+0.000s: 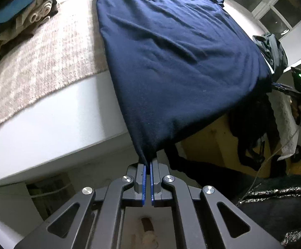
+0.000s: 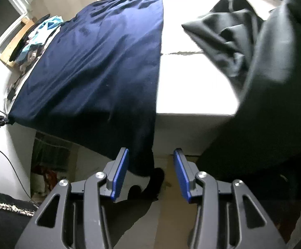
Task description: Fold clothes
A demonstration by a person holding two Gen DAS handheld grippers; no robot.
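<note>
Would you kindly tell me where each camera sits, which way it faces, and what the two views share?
Left wrist: rides the left gripper, looking along shut jaws pinching a corner of the navy garment hanging off the white table.
Right wrist: rides the right gripper, facing the garment's other near corner, jaws open around it; a grey garment lies right.
Shared: the navy garment, the table; each view catches the opposite gripper at its edge.

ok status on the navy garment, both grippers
Left gripper shut on navy garment corner. Right gripper open, other corner between pads, ungripped. Black clothing heaped on bed, alongside.
</note>
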